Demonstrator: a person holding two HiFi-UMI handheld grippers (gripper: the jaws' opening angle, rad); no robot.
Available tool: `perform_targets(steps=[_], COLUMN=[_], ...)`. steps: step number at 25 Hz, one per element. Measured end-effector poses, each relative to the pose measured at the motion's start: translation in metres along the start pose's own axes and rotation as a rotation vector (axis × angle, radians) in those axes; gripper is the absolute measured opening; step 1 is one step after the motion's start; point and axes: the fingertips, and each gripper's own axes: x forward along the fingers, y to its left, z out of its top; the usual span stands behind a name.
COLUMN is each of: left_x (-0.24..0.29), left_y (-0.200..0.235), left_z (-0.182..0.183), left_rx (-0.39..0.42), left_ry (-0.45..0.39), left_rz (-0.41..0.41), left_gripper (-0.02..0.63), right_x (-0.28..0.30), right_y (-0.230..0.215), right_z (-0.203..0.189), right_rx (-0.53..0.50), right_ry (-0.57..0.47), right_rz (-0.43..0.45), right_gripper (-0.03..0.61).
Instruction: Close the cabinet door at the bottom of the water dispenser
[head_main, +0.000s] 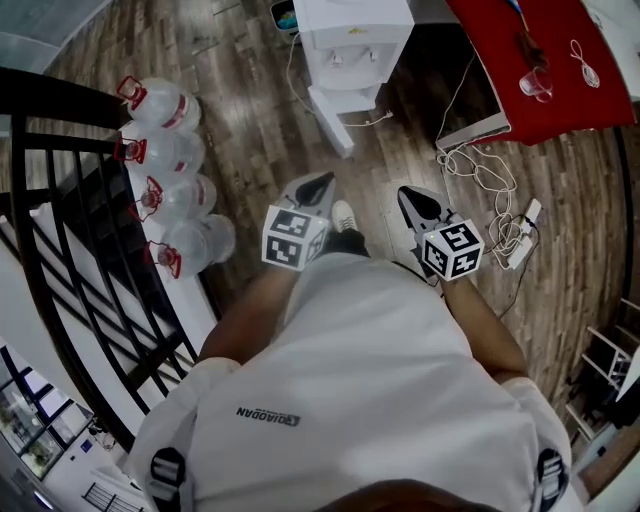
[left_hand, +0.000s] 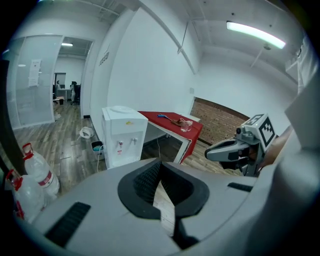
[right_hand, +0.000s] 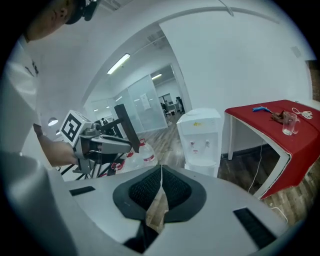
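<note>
Well short of the white plastic water dispenser (head_main: 352, 40) — left gripper (head_main: 320, 183), right gripper (head_main: 410, 195) both pressed together, empty. We'd push its open white cabinet door (head_main: 331, 118) by the free edge.

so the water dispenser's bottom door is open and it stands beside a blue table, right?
Not blue: the table beside the water dispenser is red, as the head view shows. The rest holds: the bottom door stands open.
</note>
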Motion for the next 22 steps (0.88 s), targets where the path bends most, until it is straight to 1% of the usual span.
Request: perform_targets(steps=[6,10,11,12,13,14,19,22], left_x=[0.036,0.049,0.052,0.056,0.061,0.066,0.104,0.132], left_y=[0.061,0.085,0.091,0.095,0.099,0.102,0.114,0.122], left_z=[0.010,0.001,-0.003,-0.006,-0.011,-0.017,-0.057,-0.071], left_rx=[-0.020,-0.051,-0.062,-0.073,-0.083,-0.093,-0.137,-0.168], left_ry=[0.021,0.049,0.058,0.066,0.074,0.083,0.160,0.182], left_rz=[0.049,0.071,0.077,0.083,0.089,0.095,0.118,0.128], left_gripper=[-0.003,-0.003,-0.003,-0.003,-0.003,-0.003,-0.003,-0.003], right_x=[0.064,0.100,0.110,0.121,0.132,0.143,0.210,0.255], right_y=[-0.033,-0.038,-0.039,-0.042,-0.045,-0.049,-0.081,-0.108], right_z=[0.009,-0.009,-0.015,-0.023,-0.032,-0.042,-0.095,-0.133], right_rx=[0.017,-0.007,-0.018,-0.025,-0.026,-0.025,-0.056,-0.043], right_ry=[0.073,0.149,0.172,0.195,0.217,0.238,0.320,0.377], right_rz=[0.012,0.029,0.038,0.047,0.056,0.062,0.045,0.020], right_gripper=[0.023,0.026,0.029,0.052,0.088,0.095,0.095,0.095])
